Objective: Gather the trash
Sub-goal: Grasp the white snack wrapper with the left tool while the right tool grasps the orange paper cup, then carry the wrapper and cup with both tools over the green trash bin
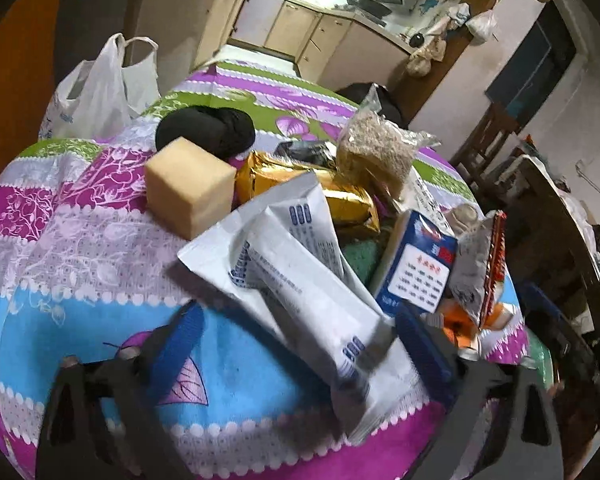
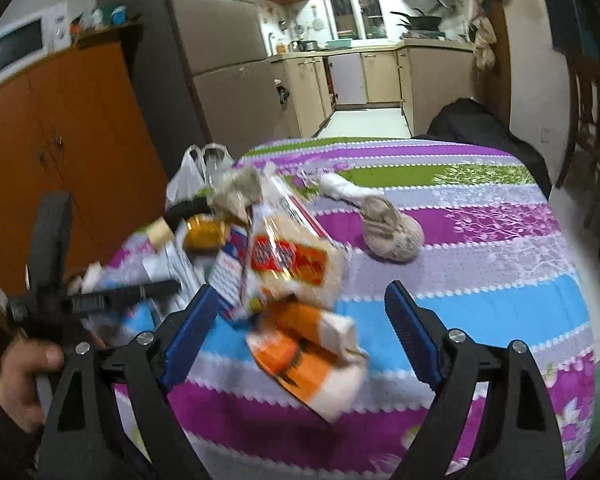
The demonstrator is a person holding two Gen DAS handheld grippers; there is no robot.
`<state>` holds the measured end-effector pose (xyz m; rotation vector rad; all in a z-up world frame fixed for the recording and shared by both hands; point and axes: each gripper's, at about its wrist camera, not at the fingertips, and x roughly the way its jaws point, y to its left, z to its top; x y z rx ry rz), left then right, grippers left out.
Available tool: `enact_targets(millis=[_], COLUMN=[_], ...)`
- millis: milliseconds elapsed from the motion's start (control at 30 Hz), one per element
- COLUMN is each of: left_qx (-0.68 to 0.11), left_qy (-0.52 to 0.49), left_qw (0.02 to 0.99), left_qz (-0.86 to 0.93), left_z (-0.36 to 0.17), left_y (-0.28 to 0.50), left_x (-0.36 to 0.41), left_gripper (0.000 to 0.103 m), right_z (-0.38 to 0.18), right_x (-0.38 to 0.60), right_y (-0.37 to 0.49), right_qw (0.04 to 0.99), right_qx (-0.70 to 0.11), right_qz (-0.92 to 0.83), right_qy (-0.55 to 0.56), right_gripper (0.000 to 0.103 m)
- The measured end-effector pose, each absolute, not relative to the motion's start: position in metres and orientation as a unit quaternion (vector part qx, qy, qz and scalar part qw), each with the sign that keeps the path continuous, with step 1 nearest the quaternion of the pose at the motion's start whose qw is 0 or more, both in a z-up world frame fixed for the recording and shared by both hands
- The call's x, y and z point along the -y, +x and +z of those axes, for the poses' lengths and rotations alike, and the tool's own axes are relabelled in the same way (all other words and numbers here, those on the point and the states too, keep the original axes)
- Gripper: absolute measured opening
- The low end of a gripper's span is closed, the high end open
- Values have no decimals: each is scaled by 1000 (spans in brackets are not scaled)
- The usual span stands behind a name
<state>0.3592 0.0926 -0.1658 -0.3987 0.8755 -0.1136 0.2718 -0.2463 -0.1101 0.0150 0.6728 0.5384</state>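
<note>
Both claws gape empty: left claw (image 1: 296, 340) | right claw (image 2: 300, 328) | orange wrapper (image 2: 300, 356) blurred, print unreadable

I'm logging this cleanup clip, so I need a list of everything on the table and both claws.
Striped floral tablecloth: one, purple, green and blue, covers table.
White plastic carrier bag: one, far left table edge.
Black yarn ball: one, behind the block.
Tan foam block: one, left of the pile.
Gold foil wrapper: one, mid-pile.
White plastic pouches: two, overlapping, front of pile.
Blue and white carton: one, right of pouches.
Clear bag of beige grain: one, back of pile.
Orange and white wrapper: one, near edge.
Beige knit sock: one, alone, mid-table.
Left claw: open, over pouches.
Right claw: open, over orange wrapper.
</note>
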Motion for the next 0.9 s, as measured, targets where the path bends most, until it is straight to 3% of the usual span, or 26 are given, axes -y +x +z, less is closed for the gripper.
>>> enact_targets(millis=[133,233,400,433,500,667,900], left_qx=[-417,-410,-404,-404,-403,-399,-384], left_qy=[-199,-201,-190,-187,-189,-181,-163], left_qw=[885,887,892,893,892,895,903], left_qz=[-59,-62,-72,-72,-74,-83,-102], left_z=[-167,-165,-161,-161,-161,-156,-142], left_y=[361,355,338,337,335,323,291], left_x=[-89,-87,-81,-80,-80,-76,-62], left_gripper=[53,44,39,38,37,30,27], right_z=[-133,-147,-145,-147,-150,-143,-114], right_x=[262,267,259,256,245,245,253], right_y=[275,279,293,296,298,276,212], right_qw=[900,889,881,878,871,880,902], right_qx=[-357,-374,-378,-383,-394,-379,-327], right_qz=[251,264,284,286,293,285,280], right_qy=[-10,5,29,25,5,-15,-21], right_gripper=[82,79,71,65,38,10,5])
